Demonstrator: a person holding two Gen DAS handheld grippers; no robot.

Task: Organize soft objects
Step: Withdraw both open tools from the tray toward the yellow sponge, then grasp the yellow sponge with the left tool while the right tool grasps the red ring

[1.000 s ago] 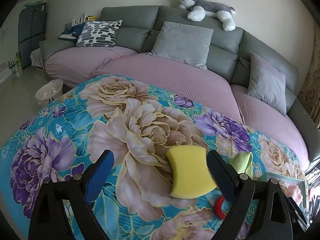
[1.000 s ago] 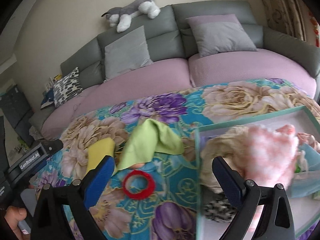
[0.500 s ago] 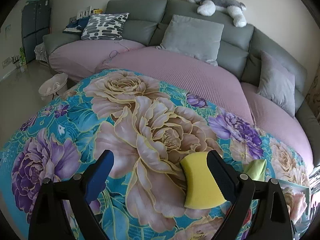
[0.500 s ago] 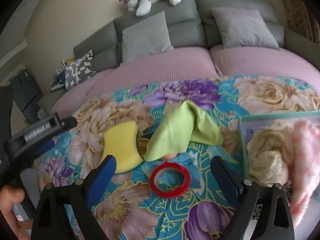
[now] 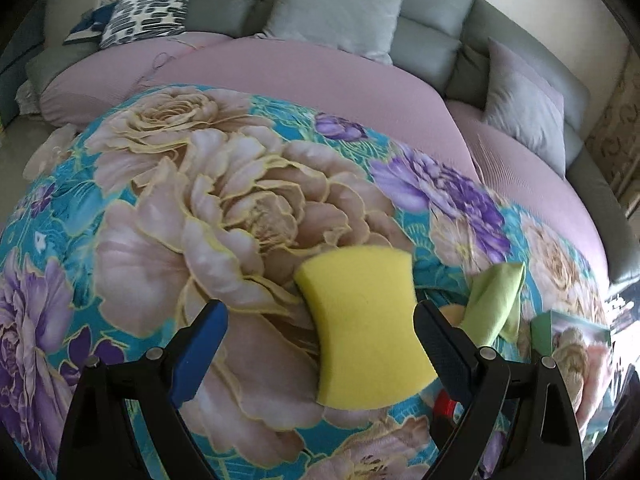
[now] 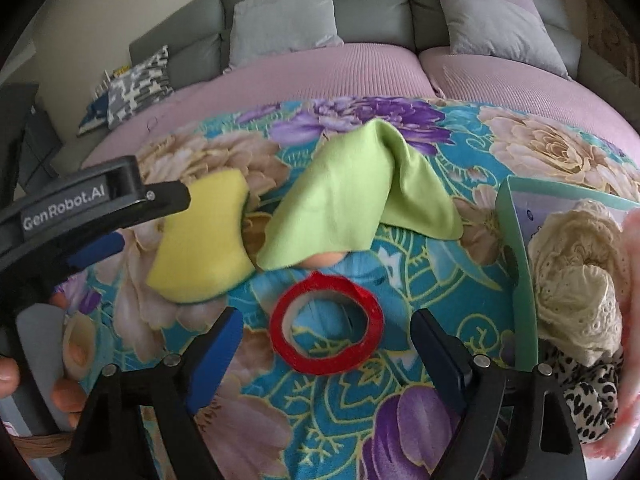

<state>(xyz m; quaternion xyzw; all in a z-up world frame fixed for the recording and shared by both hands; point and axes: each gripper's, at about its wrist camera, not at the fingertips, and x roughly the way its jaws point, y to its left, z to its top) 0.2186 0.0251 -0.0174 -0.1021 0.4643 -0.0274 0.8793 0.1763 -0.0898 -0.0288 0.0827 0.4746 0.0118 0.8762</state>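
Note:
A yellow sponge [image 5: 362, 326] lies on the floral cloth, between the fingers of my open left gripper [image 5: 320, 334], nearer the right finger; it also shows in the right wrist view [image 6: 202, 246]. A green cloth [image 6: 356, 196] lies draped over a peach-coloured object just right of the sponge; it also shows in the left wrist view [image 5: 494, 304]. A red tape ring [image 6: 325, 322] lies between the fingers of my open right gripper [image 6: 326, 338]. A green-rimmed box [image 6: 518, 264] at the right holds a cream lace fabric [image 6: 576, 276], a pink fluffy piece and a leopard-print cloth.
The floral cloth [image 5: 224, 208] covers the table. A sofa with pink seat covers [image 5: 320, 68] and grey cushions stands behind it. The left gripper's body [image 6: 80, 208] and a hand show at the left of the right wrist view.
Both grippers have moved forward and lower. The sponge now sits between the left fingers and the tape ring between the right fingers. Both stay open.

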